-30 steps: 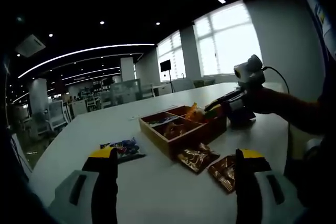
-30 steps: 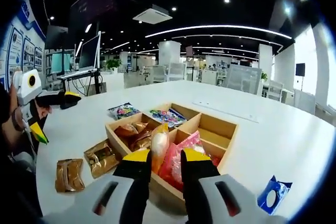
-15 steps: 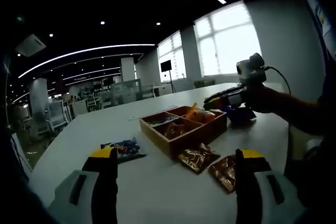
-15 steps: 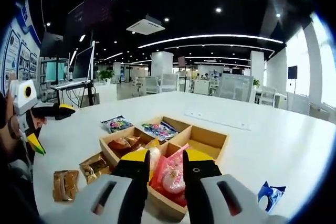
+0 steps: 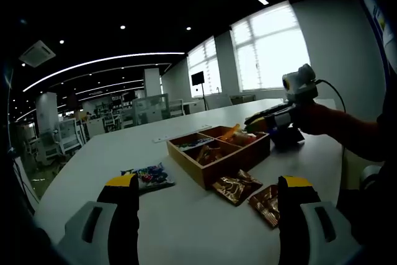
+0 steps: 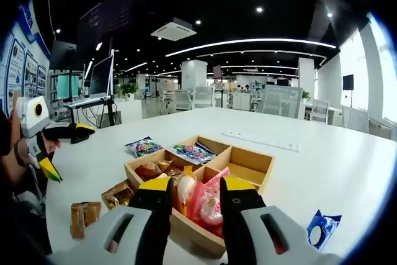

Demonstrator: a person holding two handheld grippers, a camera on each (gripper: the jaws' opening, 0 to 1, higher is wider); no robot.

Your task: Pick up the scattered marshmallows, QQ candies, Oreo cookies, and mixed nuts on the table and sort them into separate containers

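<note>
Two brown packets (image 5: pixel 248 192) beside tray (image 5: pixel 205 175) — blue packet (image 6: pixel 323 229) apart.

Wooden tray (image 6: pixel 260 153) near compartment partly hidden behind right tool (image 6: pixel 195 200).

We saw a big open-plan office w/ curved ceiling light strips (image 6: pixel 248 44) & a ceiling AC vent (image 6: pixel 176 30). Bright windows (image 5: pixel 270 44) stood behind the white table's (image 5: pixel 205 221) far edge. Monitors on stands (image 6: pixel 105 60) sat off its left edge, posters (image 6: pixel 28 60) on the wall nearby. Office chairs (image 6: pixel 201 96) & desks filled the bkgd beyond.
</note>
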